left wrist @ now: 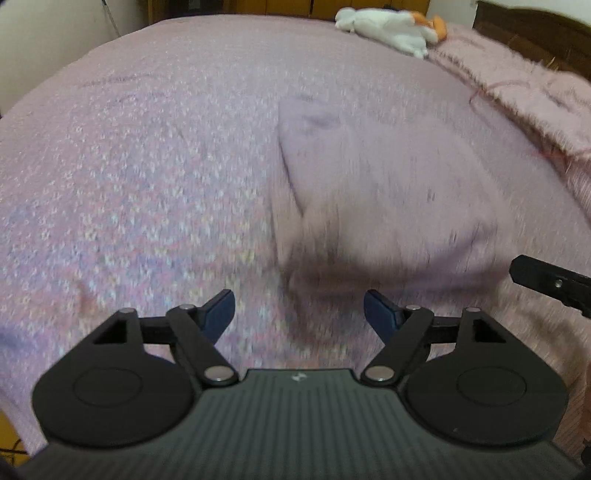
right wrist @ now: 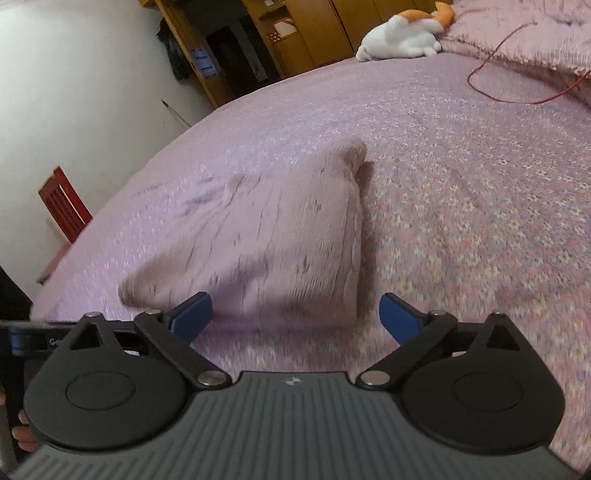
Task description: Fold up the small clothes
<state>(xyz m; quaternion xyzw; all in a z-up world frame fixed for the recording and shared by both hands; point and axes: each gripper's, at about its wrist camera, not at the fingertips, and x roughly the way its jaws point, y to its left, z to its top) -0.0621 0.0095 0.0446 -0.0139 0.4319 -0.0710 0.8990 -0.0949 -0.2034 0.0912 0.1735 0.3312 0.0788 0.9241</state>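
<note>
A small pale pink garment (left wrist: 373, 192) lies folded on the pink flowered bedspread (left wrist: 147, 166), blurred by motion. In the right wrist view the same garment (right wrist: 280, 236) forms a rough triangle, its near edge just ahead of the fingers. My left gripper (left wrist: 299, 314) is open, nothing between its blue pads, just short of the garment's near edge. My right gripper (right wrist: 295, 314) is also open and empty. Part of the right gripper (left wrist: 554, 282) shows at the right edge of the left wrist view.
A white and orange plush toy (left wrist: 391, 27) lies at the far end of the bed, by a fuzzy pink blanket (left wrist: 517, 85). A red cord (right wrist: 517, 74) loops over the bedspread (right wrist: 461, 184). Wooden cupboards (right wrist: 295, 37) and a red slatted object (right wrist: 64, 203) stand beyond the bed.
</note>
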